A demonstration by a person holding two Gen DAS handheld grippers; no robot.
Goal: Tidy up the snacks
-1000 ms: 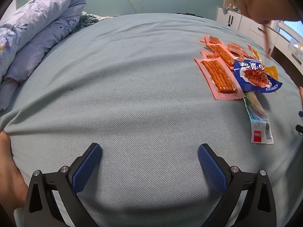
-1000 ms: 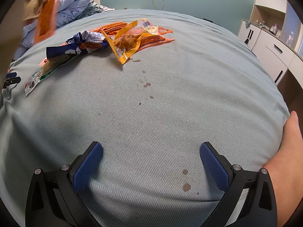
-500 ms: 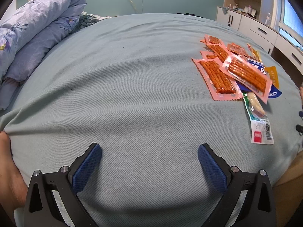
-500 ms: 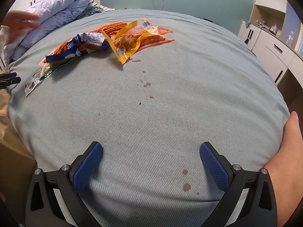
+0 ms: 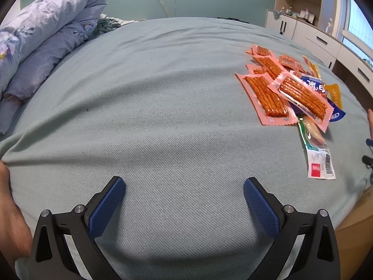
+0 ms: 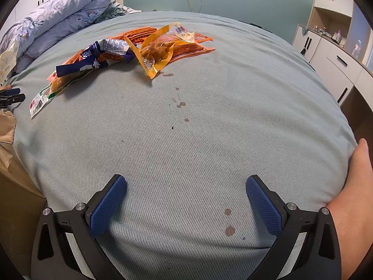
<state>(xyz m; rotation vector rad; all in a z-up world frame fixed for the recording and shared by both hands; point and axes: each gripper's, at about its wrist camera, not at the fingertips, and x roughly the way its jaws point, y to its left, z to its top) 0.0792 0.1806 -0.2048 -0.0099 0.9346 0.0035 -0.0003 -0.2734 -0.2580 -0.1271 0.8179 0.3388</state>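
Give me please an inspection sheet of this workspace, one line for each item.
Surface: teal bedsheet with brown stains.
Job's things: snack packets in one overlapping pile; green-white packet at its near edge.
Clutter: rolled duvet; a cardboard box beside the bed.
Grippers: left hand-held gripper and right hand-held gripper open, empty.
Cables: cords hanging from wall socket.
Surroundings: white cabinets.

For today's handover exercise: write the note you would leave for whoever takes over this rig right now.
Left gripper: jaws open, empty, low over bare bedsheet.
Right gripper: jaws open, empty, over the stained part of the sheet.
Snacks: one loose heap on the bed, pink spicy-stick packs, a blue pack, a yellow pack, a green-and-white pack nearest the edge.
Done: nothing sorted.
Left: all of it.
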